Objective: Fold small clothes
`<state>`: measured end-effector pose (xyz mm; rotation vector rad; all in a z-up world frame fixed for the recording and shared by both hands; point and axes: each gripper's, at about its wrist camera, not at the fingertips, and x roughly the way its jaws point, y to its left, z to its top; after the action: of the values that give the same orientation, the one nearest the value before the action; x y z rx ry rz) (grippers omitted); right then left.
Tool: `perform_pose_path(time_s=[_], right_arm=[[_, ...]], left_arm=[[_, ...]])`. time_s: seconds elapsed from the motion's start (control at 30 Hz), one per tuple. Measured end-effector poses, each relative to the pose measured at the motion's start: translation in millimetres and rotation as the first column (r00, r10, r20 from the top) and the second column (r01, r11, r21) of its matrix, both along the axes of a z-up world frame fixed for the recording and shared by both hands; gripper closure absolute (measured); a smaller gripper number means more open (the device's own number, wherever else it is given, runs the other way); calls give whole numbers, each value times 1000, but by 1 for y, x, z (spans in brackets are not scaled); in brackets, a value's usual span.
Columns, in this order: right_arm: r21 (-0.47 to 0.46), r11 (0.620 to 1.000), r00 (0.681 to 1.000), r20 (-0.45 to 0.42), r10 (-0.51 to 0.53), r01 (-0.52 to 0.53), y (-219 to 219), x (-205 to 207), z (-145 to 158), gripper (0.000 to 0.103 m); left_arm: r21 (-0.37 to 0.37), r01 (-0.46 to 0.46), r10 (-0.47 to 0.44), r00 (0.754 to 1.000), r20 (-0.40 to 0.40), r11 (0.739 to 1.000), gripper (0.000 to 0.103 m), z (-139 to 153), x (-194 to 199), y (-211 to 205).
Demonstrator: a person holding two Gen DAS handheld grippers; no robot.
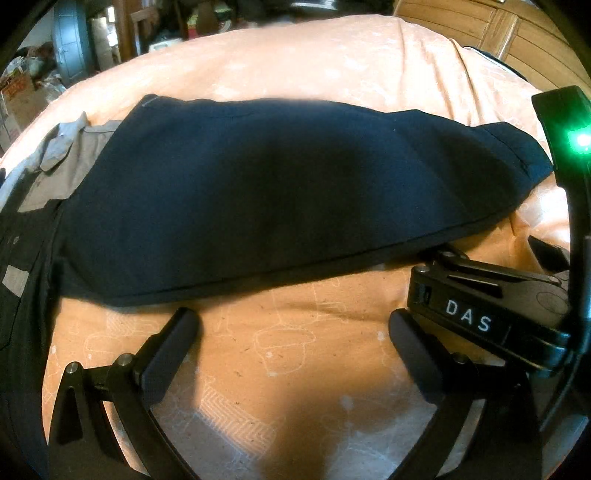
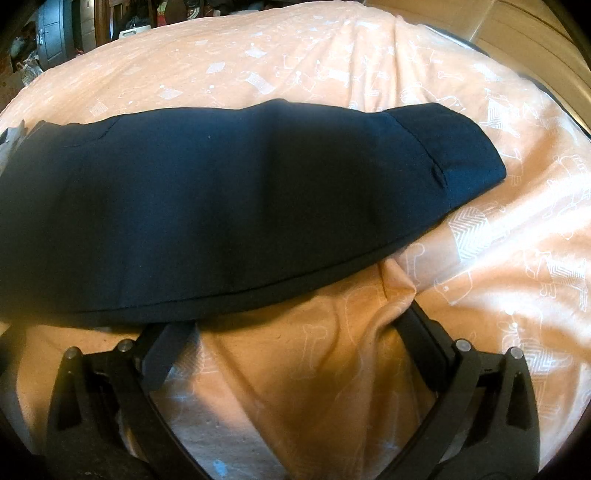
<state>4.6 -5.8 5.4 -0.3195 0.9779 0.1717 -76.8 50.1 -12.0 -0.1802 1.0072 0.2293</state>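
Observation:
A dark navy garment (image 1: 277, 192) lies folded in a long band across the peach bedsheet (image 1: 295, 350). My left gripper (image 1: 295, 328) is open just short of its near hem, with only sheet between the fingers. In the right wrist view the same navy garment (image 2: 240, 206) fills the middle. My right gripper (image 2: 295, 321) is open at its near hem. Its left fingertip (image 2: 173, 336) touches or slips just under the hem, and the right finger (image 2: 417, 325) presses into a ridge of sheet. The right gripper's housing marked DAS (image 1: 480, 306) shows at the left view's right side.
A grey-tan garment (image 1: 66, 162) and a black one (image 1: 22, 280) lie at the left end of the navy garment. The printed bedsheet (image 2: 498, 240) spreads right and beyond. Wooden furniture (image 1: 498, 26) and room clutter (image 1: 74, 48) stand past the bed.

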Motion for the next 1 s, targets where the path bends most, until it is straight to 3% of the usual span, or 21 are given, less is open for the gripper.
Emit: perform_pose_path(time_s=[0.87,1.0], right_arm=[[2,1000,1000,1,0,0,0,0,0,0],[2,1000,1000,0,0,0,0,-1,0,0]], left_arm=[[-4,-2,2,1000,0,1000,0,0,0,1],[27,-6,6,1000,-5,1000,0,0,4,-6]])
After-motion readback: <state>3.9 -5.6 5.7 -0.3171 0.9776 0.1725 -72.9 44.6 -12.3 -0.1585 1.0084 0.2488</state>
